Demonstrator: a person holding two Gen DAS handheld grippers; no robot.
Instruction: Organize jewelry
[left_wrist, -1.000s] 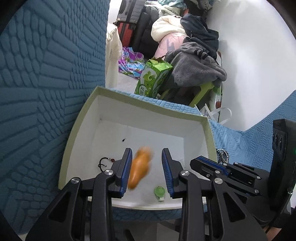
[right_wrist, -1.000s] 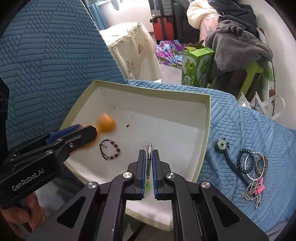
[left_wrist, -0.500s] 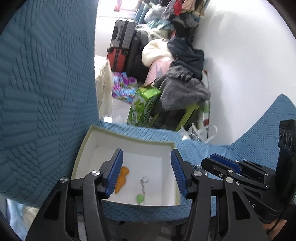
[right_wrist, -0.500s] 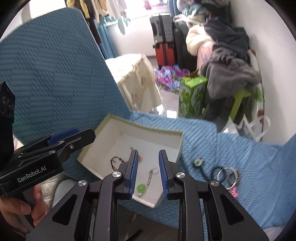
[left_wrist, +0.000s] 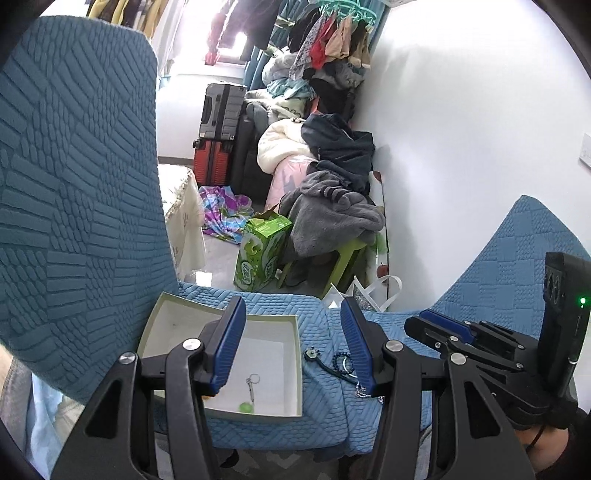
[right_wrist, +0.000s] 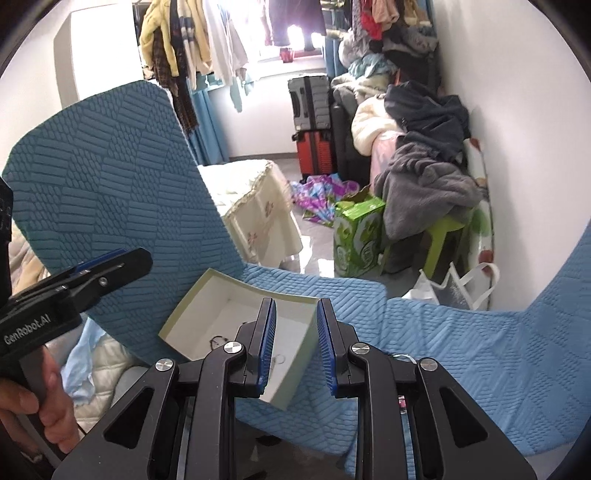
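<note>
A white open box (left_wrist: 291, 373) with a pale green rim sits on the blue chair seat; it also shows in the right wrist view (right_wrist: 295, 365). Inside it lie a green-tipped keychain (left_wrist: 248, 394) and a dark bead bracelet (right_wrist: 217, 340). Loose jewelry, a dark flower hair stick (left_wrist: 320, 362) and dark beads (left_wrist: 340, 360), lies on the seat right of the box. My left gripper (left_wrist: 293, 350) is open and empty, raised well above the box. My right gripper (right_wrist: 295, 347) is open and empty, also raised above the box's right edge.
The blue quilted chair back (left_wrist: 74, 184) rises at the left and an armrest (right_wrist: 535, 314) at the right. Beyond the seat are a green carton (left_wrist: 260, 254), a green stool with clothes (left_wrist: 343, 229), suitcases (left_wrist: 218, 140) and a white wall.
Both grippers opened, released their items into the box and pulled back and up. The orange piece and the keychain now lie in the box.
</note>
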